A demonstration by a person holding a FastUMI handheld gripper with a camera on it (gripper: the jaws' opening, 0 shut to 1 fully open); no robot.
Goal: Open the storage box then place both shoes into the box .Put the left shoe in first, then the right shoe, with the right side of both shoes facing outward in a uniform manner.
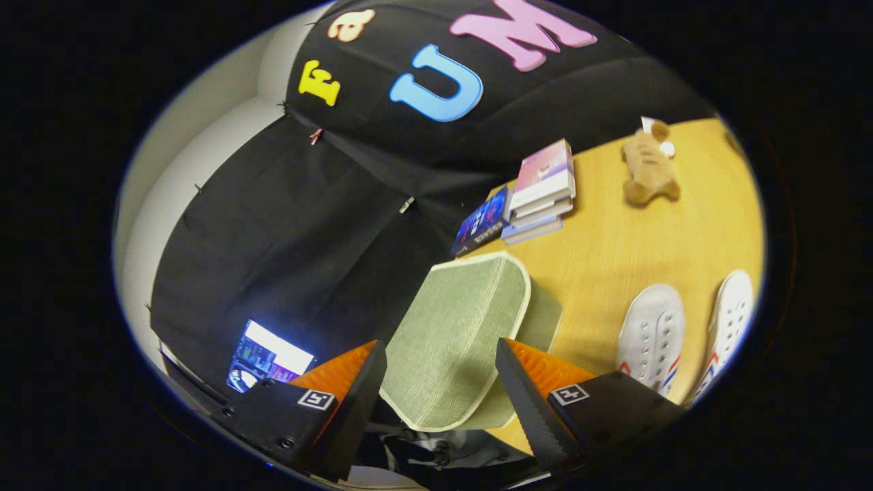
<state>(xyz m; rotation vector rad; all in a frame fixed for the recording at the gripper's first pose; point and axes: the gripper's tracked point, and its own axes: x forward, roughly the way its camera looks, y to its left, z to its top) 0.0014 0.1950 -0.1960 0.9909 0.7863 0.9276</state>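
A green fabric storage box (542, 320) with cream trim stands on the wooden table (627, 252). Its lid (453, 327) is tilted up off the box body, and the lid's near end lies between my fingers. My gripper (440, 365) is open, its fingers set wide to either side of the lid; I cannot tell if they touch it. Two white shoes with red and blue stripes lie side by side on the table, right of the box: one (651, 337) just past my right finger, the other (730, 320) further out.
A stack of books (543, 187) with a dark blue book (481, 221) beside it lies beyond the box by the black cloth wall. A brown plush toy (648, 167) lies further along the table. A lit screen (269, 358) glows beside my left finger.
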